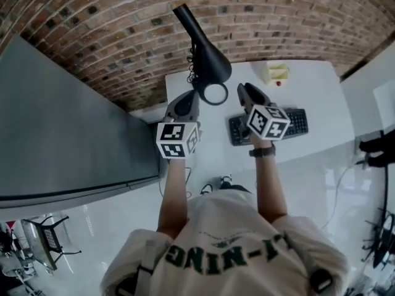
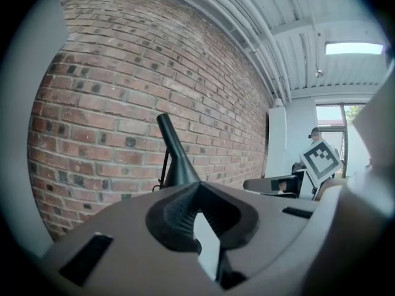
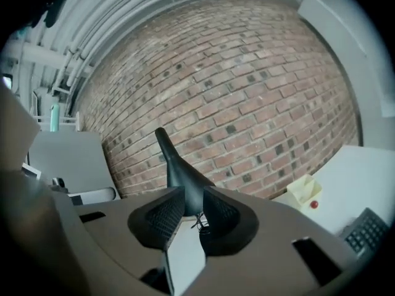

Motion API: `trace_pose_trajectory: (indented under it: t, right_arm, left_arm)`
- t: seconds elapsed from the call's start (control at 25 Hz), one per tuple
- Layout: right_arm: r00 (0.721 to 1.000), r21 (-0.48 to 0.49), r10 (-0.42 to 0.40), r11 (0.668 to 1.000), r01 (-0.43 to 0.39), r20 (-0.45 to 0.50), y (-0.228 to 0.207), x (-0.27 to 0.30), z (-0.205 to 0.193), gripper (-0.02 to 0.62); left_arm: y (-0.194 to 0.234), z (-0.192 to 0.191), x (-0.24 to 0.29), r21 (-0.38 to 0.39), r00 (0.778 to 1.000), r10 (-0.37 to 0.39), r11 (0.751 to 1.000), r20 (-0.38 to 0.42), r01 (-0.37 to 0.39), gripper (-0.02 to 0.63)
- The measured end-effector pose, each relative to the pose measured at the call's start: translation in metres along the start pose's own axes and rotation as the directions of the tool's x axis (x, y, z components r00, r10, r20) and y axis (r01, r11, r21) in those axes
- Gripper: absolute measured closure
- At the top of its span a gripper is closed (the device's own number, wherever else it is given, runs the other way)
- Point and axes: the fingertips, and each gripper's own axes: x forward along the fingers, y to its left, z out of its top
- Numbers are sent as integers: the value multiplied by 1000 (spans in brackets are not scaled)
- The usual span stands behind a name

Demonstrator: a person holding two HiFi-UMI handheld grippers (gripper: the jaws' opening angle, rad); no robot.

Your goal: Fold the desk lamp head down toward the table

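Note:
The black desk lamp point(image 1: 207, 57) stands at the white table's back by the brick wall, its cone head raised and its round opening facing me. My left gripper point(image 1: 195, 96) hovers just left of that opening, and my right gripper point(image 1: 242, 90) hovers a little to its right; neither touches the lamp. In the left gripper view the pads meet at their tips with nothing between them, and the lamp point(image 2: 176, 159) rises behind. In the right gripper view the jaws stand apart, and the lamp point(image 3: 182, 171) shows through the gap, farther off.
A black keyboard point(image 1: 297, 122) lies on the white table point(image 1: 321, 97) under my right hand. A pale yellow box point(image 1: 276, 73) with a small red thing point(image 1: 279, 83) sits at the back. A grey partition point(image 1: 62, 134) borders the left. The lamp's cable point(image 1: 192, 73) hangs behind.

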Motion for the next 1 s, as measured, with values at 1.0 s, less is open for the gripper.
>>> trace_pose_trajectory:
  t: [1.0]
  right_arm:
    - [962, -373, -151, 899, 229, 227, 37, -90, 44, 592]
  left_arm:
    - [-42, 48, -35, 127, 988, -81, 990, 128, 65, 604]
